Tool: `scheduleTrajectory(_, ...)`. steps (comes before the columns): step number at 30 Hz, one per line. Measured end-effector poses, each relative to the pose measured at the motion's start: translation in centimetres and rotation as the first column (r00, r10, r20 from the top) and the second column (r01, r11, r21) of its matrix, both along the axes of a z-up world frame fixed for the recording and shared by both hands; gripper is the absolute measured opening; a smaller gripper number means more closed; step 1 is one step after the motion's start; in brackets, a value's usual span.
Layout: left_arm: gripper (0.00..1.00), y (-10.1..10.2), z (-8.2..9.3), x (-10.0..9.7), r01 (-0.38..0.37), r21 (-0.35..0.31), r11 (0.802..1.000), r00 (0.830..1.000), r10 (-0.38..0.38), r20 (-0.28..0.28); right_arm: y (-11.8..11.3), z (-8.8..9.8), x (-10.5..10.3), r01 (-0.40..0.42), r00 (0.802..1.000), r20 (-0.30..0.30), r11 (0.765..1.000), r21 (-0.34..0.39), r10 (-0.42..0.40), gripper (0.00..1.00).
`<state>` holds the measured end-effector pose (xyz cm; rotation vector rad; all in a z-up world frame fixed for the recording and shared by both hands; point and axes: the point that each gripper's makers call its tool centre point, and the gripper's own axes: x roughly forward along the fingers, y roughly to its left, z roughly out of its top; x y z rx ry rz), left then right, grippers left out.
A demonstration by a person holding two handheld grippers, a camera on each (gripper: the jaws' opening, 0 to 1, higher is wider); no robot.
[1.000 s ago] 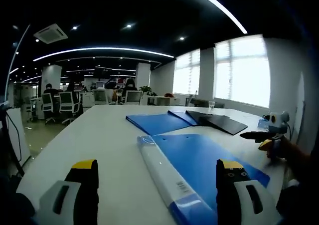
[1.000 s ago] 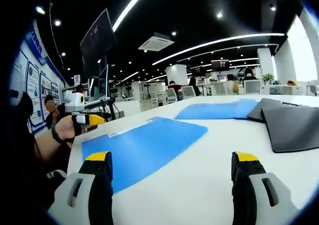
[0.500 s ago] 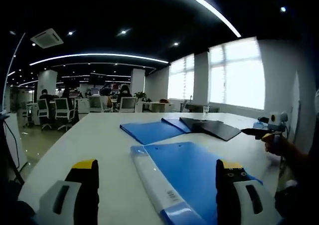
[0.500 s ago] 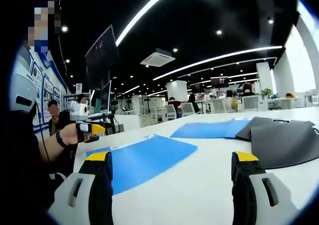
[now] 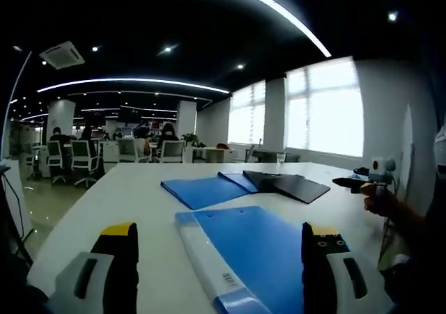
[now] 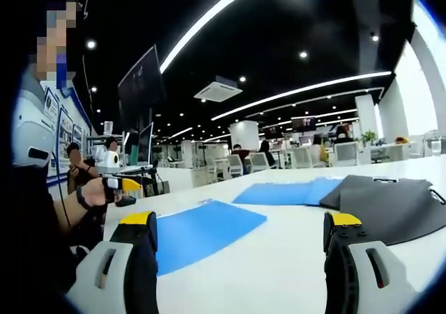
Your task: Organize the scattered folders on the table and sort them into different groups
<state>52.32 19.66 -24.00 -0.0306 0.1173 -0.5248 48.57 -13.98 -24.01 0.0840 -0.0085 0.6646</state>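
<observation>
The white table [image 5: 139, 189] looks smooth and faintly glossy. The near blue folder [image 5: 265, 248] seems matt plastic with a clear, shiny plastic spine [image 5: 209, 265]; the dark folders [image 6: 397, 202] look matt, slightly soft-surfaced plastic

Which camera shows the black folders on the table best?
The left gripper view. There the black folders lie flat behind the blue ones, and their whole outline shows. In the right gripper view they look bigger, but the picture's edge cuts them off.
</observation>
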Motion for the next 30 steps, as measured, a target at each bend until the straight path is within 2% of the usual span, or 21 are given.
scheduleTrajectory(11,0.98,-0.1,0.4,0.0,0.008,-0.008,1.0,1.0,-0.008,0.007,-1.0,0.8,0.1,0.033,0.999,0.02,0.999,0.009,-0.033,0.98)
scheduleTrajectory(30,0.97,-0.3,0.2,0.1,0.016,-0.043,0.999,1.0,-0.017,-0.009,-2.3,-0.2,0.5,0.072,0.997,0.004,0.997,0.004,-0.072,0.98)
